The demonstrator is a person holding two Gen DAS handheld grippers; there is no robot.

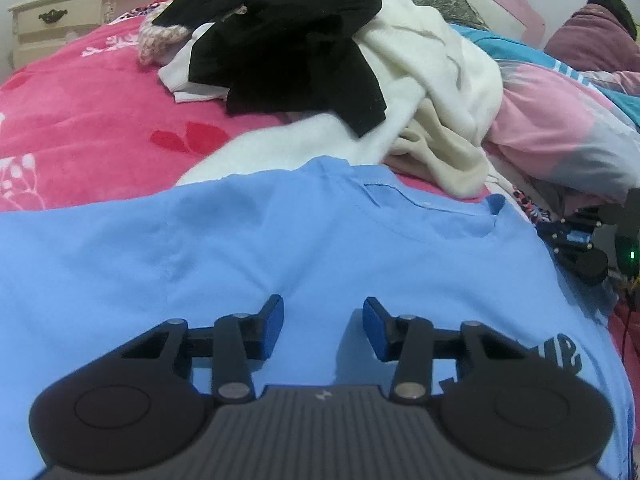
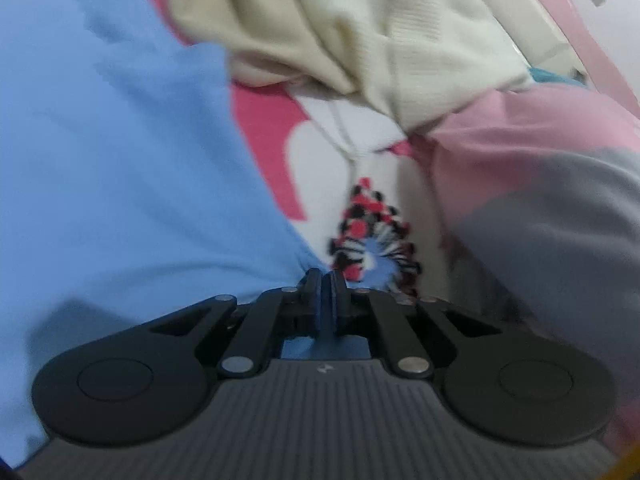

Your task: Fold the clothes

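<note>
The blue shirt point(image 1: 280, 248) lies flat on the bed, collar far; the left claw point(image 1: 323, 328) hovers released over it, the right claw point(image 2: 325, 296) clenched at its right edge

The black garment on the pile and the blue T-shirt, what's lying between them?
In the left wrist view, cream-white clothing lies between the black garment and the blue T-shirt, with pink bedspread to its left.
</note>
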